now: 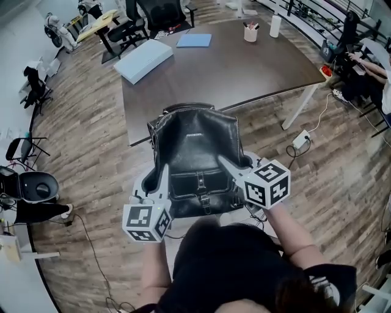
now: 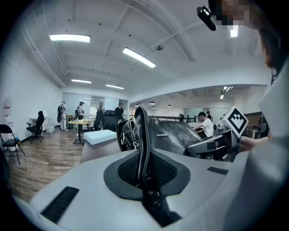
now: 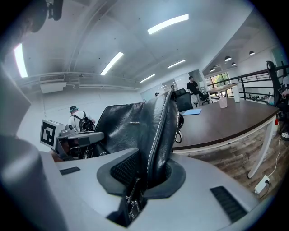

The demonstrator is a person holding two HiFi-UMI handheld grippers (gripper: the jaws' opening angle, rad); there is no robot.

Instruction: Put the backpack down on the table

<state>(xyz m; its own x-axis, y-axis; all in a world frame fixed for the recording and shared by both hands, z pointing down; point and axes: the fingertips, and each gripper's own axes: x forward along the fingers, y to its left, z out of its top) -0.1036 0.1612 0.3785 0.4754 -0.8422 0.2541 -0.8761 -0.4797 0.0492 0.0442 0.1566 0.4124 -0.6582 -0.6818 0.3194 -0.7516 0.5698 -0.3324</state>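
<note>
A black leather backpack (image 1: 195, 156) hangs upright between my two grippers, just in front of the near edge of the dark brown table (image 1: 244, 70). In the head view its top handle overlaps that edge. My left gripper (image 1: 163, 175) is shut on the bag's left side seam, which shows as a narrow black edge (image 2: 142, 144) between the jaws in the left gripper view. My right gripper (image 1: 228, 164) is shut on the right side seam, a thick stitched fold (image 3: 159, 135). The bag's bottom hangs over the wooden floor, close to the person's body.
On the table lie a white flat box (image 1: 143, 59), a blue folder (image 1: 194, 40), a cup of pens (image 1: 250, 32) and a white bottle (image 1: 275, 25). Office chairs (image 1: 153, 15) stand behind it. A power strip (image 1: 301, 140) lies by the table leg, and a black stool (image 1: 36, 186) stands at left.
</note>
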